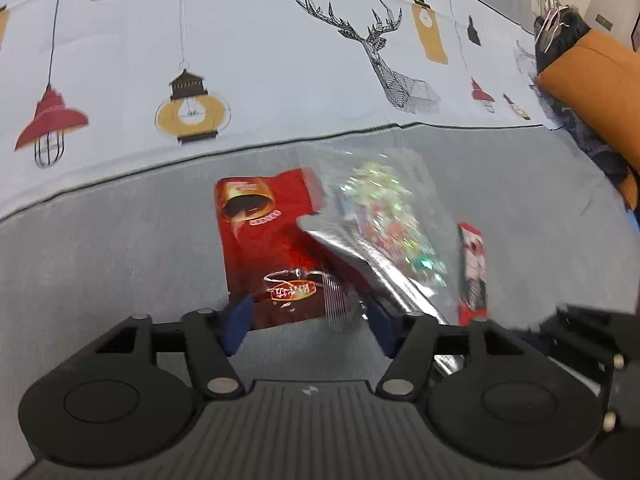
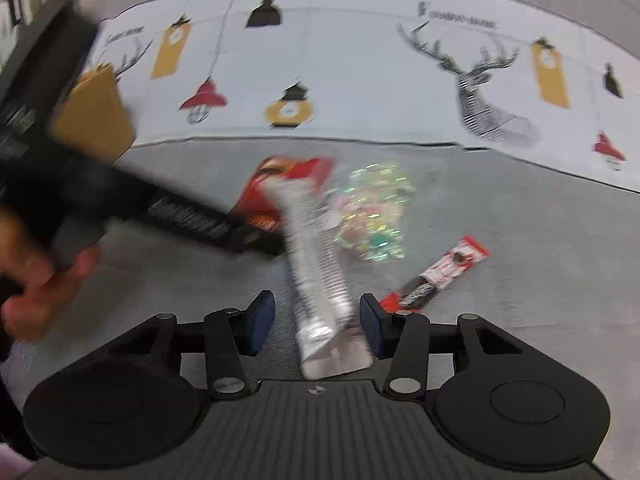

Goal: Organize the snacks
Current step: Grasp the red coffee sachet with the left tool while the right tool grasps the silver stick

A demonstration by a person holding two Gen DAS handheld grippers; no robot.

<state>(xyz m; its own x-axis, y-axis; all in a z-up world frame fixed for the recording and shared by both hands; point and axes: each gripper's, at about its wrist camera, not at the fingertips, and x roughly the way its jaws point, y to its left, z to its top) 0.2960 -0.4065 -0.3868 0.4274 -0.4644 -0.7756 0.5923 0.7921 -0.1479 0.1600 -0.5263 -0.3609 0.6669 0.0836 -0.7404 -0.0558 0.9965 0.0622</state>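
A red snack bag lies flat on the grey cover. Its near end sits between the blue pads of my left gripper, whose jaws stand wide and do not press it. A clear bag of colourful sweets with a silver edge overlaps the red bag's right side. That silver strip runs down between the pads of my right gripper, with a gap on its left side. A slim red, white and black bar lies to the right, apart from the others.
A pale cloth printed with lamps and deer covers the surface behind the snacks. An orange cushion and dark clothes with hangers sit at the far right. A hand holds the blurred left gripper body.
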